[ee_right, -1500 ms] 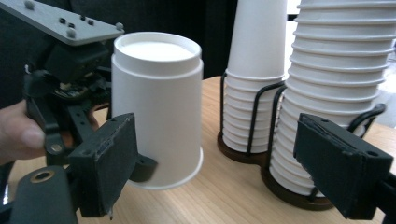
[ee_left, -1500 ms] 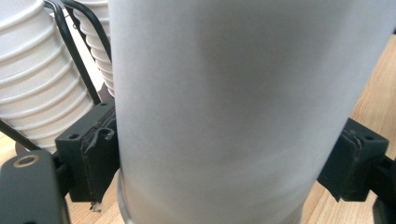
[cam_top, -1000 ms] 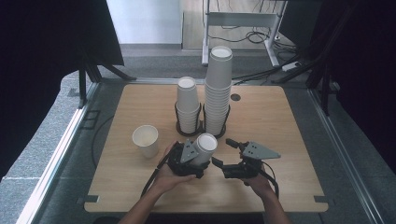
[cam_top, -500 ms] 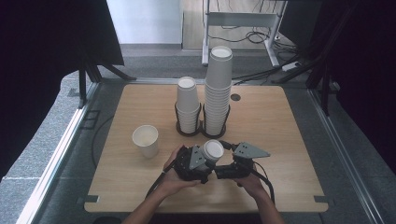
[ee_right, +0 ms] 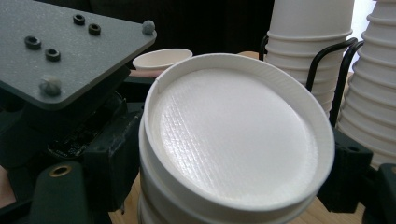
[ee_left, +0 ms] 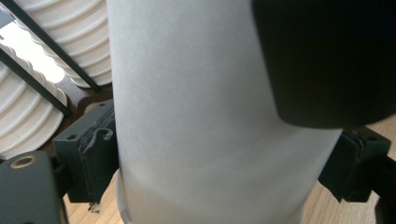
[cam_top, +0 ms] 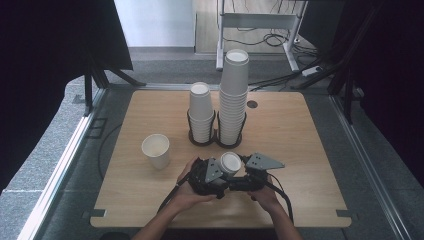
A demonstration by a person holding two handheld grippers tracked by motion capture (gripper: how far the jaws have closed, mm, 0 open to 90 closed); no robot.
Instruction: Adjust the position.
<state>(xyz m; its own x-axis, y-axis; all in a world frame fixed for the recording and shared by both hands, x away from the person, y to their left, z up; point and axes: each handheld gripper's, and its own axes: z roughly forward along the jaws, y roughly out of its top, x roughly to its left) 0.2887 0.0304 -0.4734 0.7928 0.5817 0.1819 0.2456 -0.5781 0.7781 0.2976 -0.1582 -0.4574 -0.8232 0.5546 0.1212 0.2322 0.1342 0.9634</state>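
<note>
A light wooden table [cam_top: 300, 130] with rounded corners stands on grey carpet, with dark curtains at both sides and cables on the floor beyond its far edge. Near the middle of the far half, two black wire holders carry upside-down stacks of white paper cups: a short stack [cam_top: 201, 112] and, touching it on the right, a tall stack [cam_top: 233, 95], both ribbed where the rims nest. A single paper cup [cam_top: 156, 150] stands upright and open toward the table's left edge.

Near the middle of the front edge, both tools meet at a small stack of inverted paper cups [cam_top: 230, 162], whose flat, finely textured bottom faces up. The left tool [cam_top: 217, 172] presses its black jaws on the smooth white wall from either side, holding it. The right tool [cam_top: 245, 172] sits just beside, jaws flanking the same cups; I cannot tell whether they grip.
</note>
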